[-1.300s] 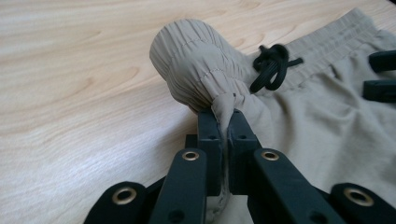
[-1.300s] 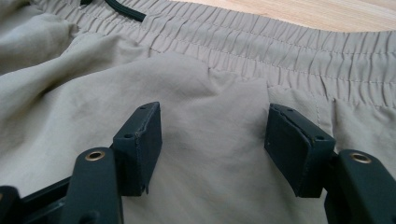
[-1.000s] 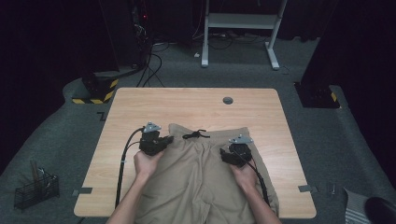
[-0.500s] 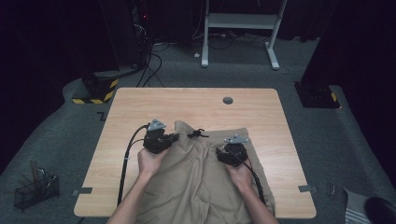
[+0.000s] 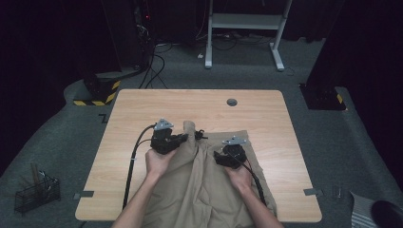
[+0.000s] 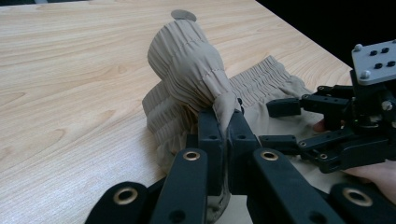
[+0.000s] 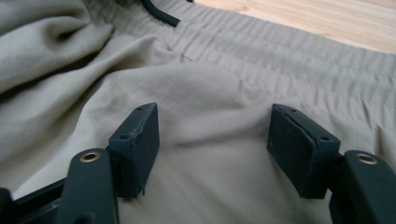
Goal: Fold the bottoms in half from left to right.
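Our left gripper (image 6: 219,140) pinches the shorts' (image 5: 209,190) waistband (image 6: 187,70), lifted just ahead of its jaws. Our right gripper (image 7: 212,149), newly spread, rests on flat cloth; the waistband may slip out if we pull hard.

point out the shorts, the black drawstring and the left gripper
shorts (image 5: 209,190), high view, on the flat tan fabric between the forearms
black drawstring (image 7: 161,14), right gripper view, on the cord lying over the waistband
left gripper (image 6: 223,122), left gripper view, between its fingertips, shut on the waistband
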